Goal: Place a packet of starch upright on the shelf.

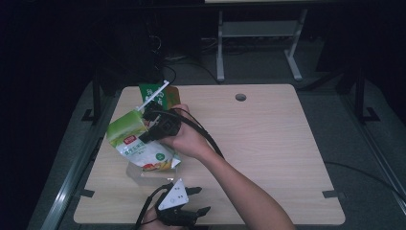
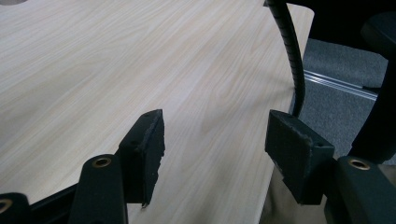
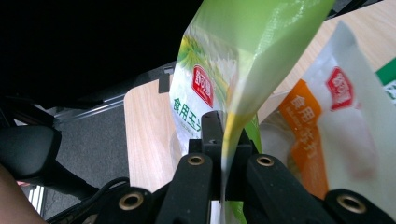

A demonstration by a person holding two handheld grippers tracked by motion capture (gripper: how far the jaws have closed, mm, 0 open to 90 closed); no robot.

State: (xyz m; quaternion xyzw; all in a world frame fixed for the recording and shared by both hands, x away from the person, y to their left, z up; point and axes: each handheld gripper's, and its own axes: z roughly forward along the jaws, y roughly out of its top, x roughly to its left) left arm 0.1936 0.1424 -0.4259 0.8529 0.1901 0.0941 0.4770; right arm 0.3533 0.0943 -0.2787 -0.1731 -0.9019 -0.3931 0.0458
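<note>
A: Left of centre, a green pouch (image 1: 139, 143) is pinched by the right tool (image 1: 149, 125) above the worktop (image 1: 268, 143).

B: Lifted, then; placement is judged outstanding. The left tool (image 1: 198, 201) is held wide, empty.

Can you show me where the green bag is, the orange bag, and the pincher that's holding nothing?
green bag (image 1: 136, 139): high view, on its printed front.
orange bag (image 3: 303, 135): right gripper view, on its orange label.
left gripper (image 2: 215, 140): left gripper view, midway between its open fingertips.
</note>
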